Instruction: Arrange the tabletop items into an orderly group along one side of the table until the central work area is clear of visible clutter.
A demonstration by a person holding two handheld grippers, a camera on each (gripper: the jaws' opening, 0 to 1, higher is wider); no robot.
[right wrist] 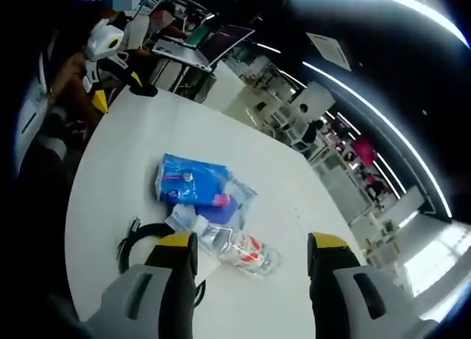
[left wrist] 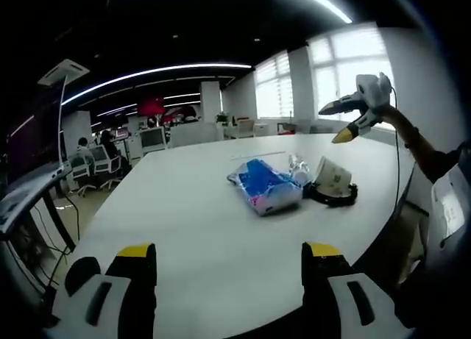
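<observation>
My left gripper (left wrist: 228, 269) hangs over the near edge of the white table (left wrist: 184, 207), jaws spread and empty. My right gripper (right wrist: 250, 262) is likewise released, just above the clear bottle (right wrist: 232, 245), blue packet (right wrist: 193, 183) and black cable (right wrist: 140, 236) clustered together.

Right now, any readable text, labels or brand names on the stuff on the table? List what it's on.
No text can be read.
Blue plastic package: pink and white print, too blurred to read.
Clear plastic bottle: red and white label, lettering too small.
Tan box: a faint dark mark, illegible.
Black cable: no marking visible.
</observation>
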